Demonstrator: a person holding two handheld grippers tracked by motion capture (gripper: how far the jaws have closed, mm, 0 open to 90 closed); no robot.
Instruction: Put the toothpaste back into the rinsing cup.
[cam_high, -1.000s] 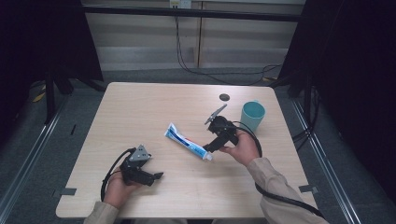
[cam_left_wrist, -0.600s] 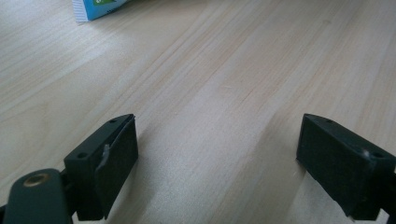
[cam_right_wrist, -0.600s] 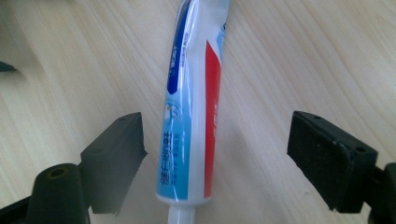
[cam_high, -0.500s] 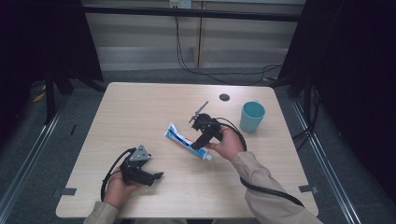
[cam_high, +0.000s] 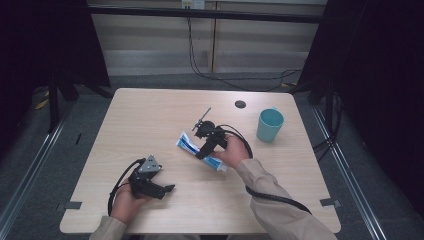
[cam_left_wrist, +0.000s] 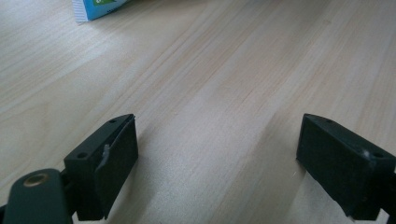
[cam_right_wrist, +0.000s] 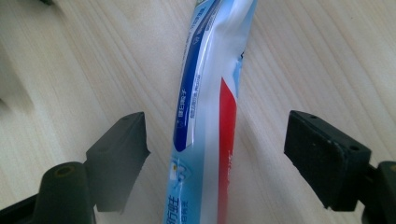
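While my right gripper (cam_right_wrist: 215, 154) has just been closing, spread astride the toothpaste tube (cam_right_wrist: 210, 121), I should center it before pinching; left gripper (cam_left_wrist: 215, 168) rests spread, empty.

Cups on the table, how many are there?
1: a teal cup stands upright near the table's right edge, beyond the toothpaste tube. Nothing seems to hide another.

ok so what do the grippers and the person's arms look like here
Both tools are black. The left gripper carries a grey three-cornered plate on top and trails a looping black cable. The right gripper has a thin rod sticking up from its body and a black cable curling back along the forearm. Up close, each has two blocky black jaws with small screw holes. The person wears long beige sleeves.
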